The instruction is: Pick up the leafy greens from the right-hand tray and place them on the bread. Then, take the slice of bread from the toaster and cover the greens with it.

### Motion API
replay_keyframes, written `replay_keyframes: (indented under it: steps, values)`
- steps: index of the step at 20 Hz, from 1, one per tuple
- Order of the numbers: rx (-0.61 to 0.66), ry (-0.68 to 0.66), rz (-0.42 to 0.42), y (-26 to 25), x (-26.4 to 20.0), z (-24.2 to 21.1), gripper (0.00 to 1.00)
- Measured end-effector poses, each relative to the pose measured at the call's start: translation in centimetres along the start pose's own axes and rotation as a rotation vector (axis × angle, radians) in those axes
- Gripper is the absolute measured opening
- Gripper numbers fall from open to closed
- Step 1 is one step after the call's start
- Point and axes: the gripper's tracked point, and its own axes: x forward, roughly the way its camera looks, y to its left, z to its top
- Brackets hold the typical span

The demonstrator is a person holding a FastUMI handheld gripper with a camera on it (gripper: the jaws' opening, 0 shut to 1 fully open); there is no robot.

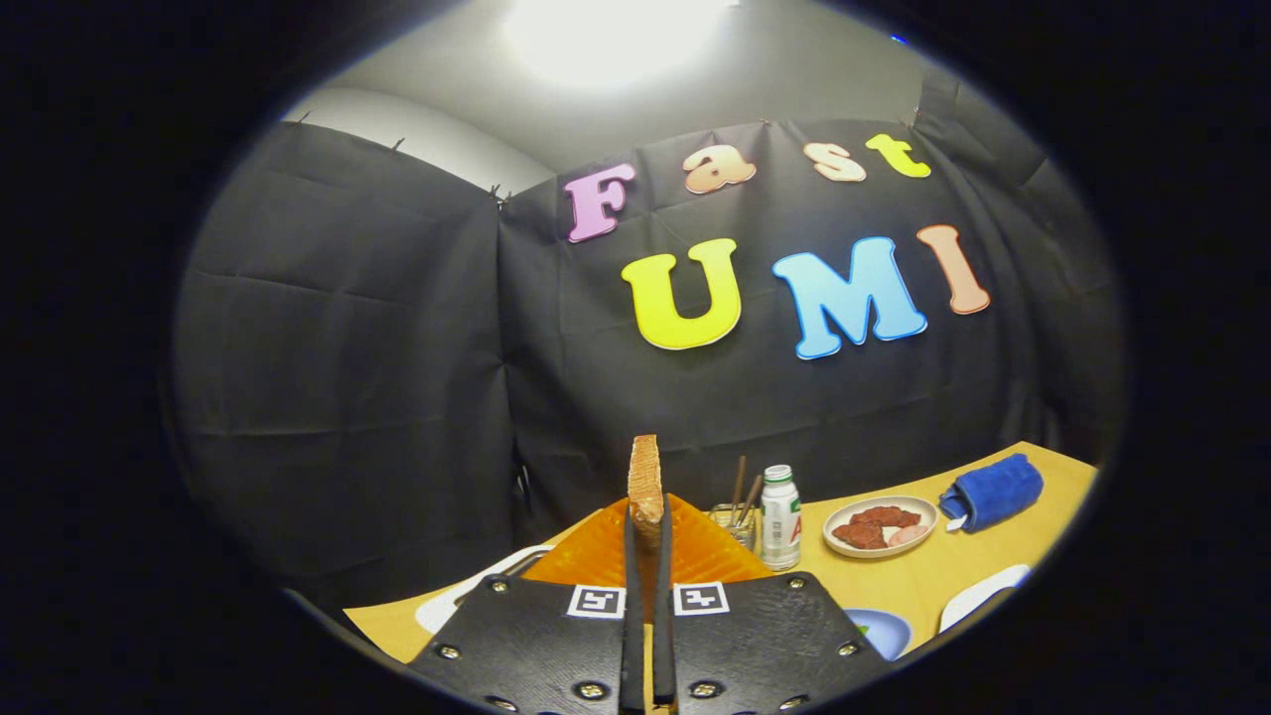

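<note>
Two fingers: the gripper (646,536) is standing almost fully closed, its fingers pressing on the two flat faces of the bread slice (645,482), one on each side.
Bread slice: it is standing upright and edge-on between the fingertips, its upper part rising above them and showing against the black cloth wall (397,328).
Orange thing: an orange, textured surface (700,551) is lying just beyond and below the fingertips, directly behind the held slice; what it is cannot be told from here.
Glass: a small clear glass (733,521) with brown sticks in it is standing just right of the orange thing, near the wall.
Bottle: a white bottle (780,516) with a green cap is standing upright just right of the glass.
Plate: a pale plate (844,544) holding reddish-brown pieces is sitting farther right on the yellow table (923,586), well apart from the fingers.
Blue cloth: a rolled blue cloth (996,491) is lying at the far right, beyond the plate.
Blue dish: a pale blue dish (884,631) is peeking out near, right of the fingers, something green showing at its edge.
White trays: one white rim (978,594) is showing to the right of the blue dish, another (467,591) to the left of the fingers, beside the orange thing.
</note>
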Motion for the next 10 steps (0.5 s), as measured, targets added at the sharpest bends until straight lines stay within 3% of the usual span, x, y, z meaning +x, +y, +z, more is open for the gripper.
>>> replay_keyframes:
  steps: [10]
  values:
    - [-0.093, 0.121, -0.157, -11.2, -2.0, -4.5, 0.03]
